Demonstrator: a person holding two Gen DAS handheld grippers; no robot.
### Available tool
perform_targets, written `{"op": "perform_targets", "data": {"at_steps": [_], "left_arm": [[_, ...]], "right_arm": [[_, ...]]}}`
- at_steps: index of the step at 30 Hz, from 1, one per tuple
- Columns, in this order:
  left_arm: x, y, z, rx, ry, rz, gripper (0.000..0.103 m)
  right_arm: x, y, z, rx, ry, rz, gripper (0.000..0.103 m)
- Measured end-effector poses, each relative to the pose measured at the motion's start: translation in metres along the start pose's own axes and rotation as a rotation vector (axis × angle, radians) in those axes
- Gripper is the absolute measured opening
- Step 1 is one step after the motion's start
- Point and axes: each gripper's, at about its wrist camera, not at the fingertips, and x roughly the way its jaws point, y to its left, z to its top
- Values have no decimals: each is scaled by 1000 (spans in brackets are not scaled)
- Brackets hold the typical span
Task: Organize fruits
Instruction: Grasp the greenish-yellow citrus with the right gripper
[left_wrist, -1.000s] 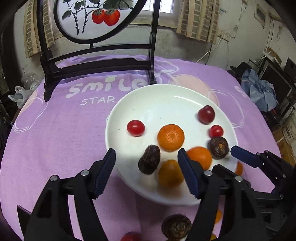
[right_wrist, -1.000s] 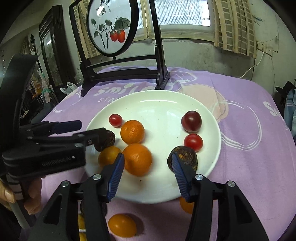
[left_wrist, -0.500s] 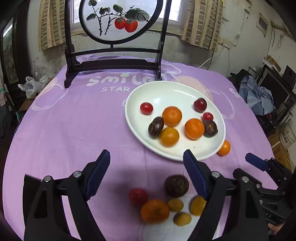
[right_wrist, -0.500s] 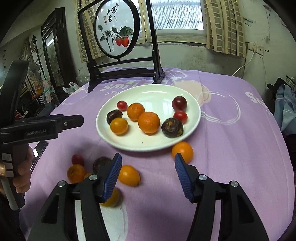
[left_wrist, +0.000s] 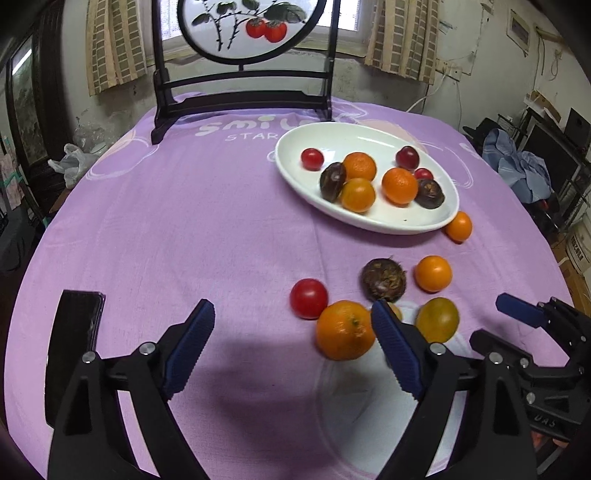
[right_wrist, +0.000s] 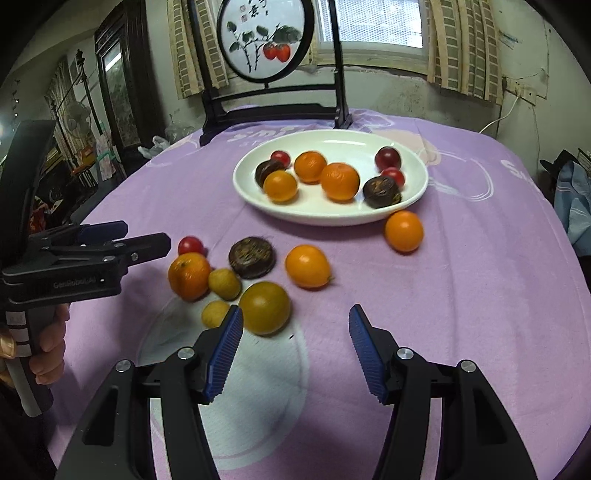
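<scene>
1. Blue ribbed pads line the jaws of the left gripper (left_wrist: 293, 345), which has just been opening and now stands wide with nothing between the pads; its right-hand pad hides part of a large mandarin (left_wrist: 345, 329) on the cloth.
2. The right gripper (right_wrist: 295, 350) is moderately parted and empty, with only bare purple tablecloth (right_wrist: 461, 277) between its fingers.
3. A second ago both grippers hung low over the white plate (left_wrist: 369, 138), which filled the views; now they have drawn back toward the person, and the plate sits farther off with the table's near edge in sight.
4. On the plate lie eight pieces: three orange fruits, three small red ones and two dark brown ones.
5. Pulling back has brought the loose fruit into view. Just beyond the left gripper lie the large mandarin and a red tomato (left_wrist: 308, 298), touching or nearly so, with a dark brown rough-skinned fruit (left_wrist: 383, 280) and a yellow-green fruit (right_wrist: 264, 307) near them.
6. Farther out rest an orange fruit (right_wrist: 307, 266) in the open and another (right_wrist: 403, 230) against the plate's rim; two small yellow fruits (right_wrist: 224, 283) lie beside the mandarin.
7. This reads as the gap between placements: roughly half the fruit is still off the plate, and the mandarin looks the nearest candidate for the left gripper.
</scene>
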Motion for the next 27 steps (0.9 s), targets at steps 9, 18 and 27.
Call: {"op": "perform_targets", "data": {"at_steps": [9, 18, 27], "left_arm": [[10, 15, -5, -4, -4, -26, 84], [16, 25, -5, -58, 46, -49, 84], [11, 28, -5, -72, 45, -70, 84]], "right_arm": [[19, 20, -2, -21, 47, -7, 60], [26, 29, 3, -62, 33, -78, 60], [42, 25, 15, -31, 58, -83, 59]]}}
